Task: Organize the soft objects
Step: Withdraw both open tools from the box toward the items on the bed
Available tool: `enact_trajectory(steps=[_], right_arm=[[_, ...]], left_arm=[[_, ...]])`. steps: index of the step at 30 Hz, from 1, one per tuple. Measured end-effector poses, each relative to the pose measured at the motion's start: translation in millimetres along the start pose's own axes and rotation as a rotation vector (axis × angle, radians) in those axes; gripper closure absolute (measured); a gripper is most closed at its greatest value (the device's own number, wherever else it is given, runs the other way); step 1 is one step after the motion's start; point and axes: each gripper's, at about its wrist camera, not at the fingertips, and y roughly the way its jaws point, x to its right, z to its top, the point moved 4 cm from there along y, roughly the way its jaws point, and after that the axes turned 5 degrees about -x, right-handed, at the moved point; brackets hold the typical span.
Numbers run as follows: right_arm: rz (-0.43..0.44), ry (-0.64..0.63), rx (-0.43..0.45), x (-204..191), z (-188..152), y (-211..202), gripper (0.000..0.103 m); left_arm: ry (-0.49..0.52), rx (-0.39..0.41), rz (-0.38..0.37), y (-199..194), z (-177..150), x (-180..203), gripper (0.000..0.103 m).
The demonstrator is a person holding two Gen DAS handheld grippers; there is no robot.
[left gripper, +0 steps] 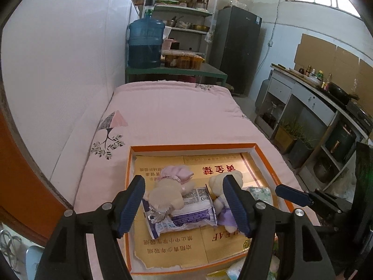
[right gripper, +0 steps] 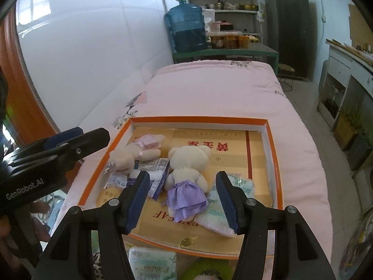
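Note:
An orange-rimmed shallow box [left gripper: 132, 175] [right gripper: 270, 140] lined with yellow cardboard lies on a pink bed. In it lie a beige bear in a pink dress [left gripper: 167, 186] [right gripper: 137, 151], a purple-white tissue pack [left gripper: 186, 212] [right gripper: 156, 170], a cream bear in a purple dress [right gripper: 186, 175] [left gripper: 223, 200] and a green-white tissue pack [right gripper: 219, 207] [left gripper: 261, 191]. My left gripper [left gripper: 184, 206] is open and empty above the pink-dress bear and purple pack. My right gripper [right gripper: 184, 200] is open and empty above the purple-dress bear.
Another tissue pack [right gripper: 151, 266] and a green soft item [right gripper: 205, 270] lie in front of the box. The pink quilt [left gripper: 172, 112] stretches away. A white wall runs along the left. A water jug [left gripper: 144, 44], shelves, a fridge and a counter stand beyond.

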Motion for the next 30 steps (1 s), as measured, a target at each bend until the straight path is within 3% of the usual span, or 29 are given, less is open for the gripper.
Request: enact_trajectory(steps=[30], right_arm=[[0.001, -0.01, 0.074, -20.5, -31.8, -71.7, 0.042]], left_arm=[[0.044, 0.112, 0.032, -78.5, -27.9, 18.9, 0.034]])
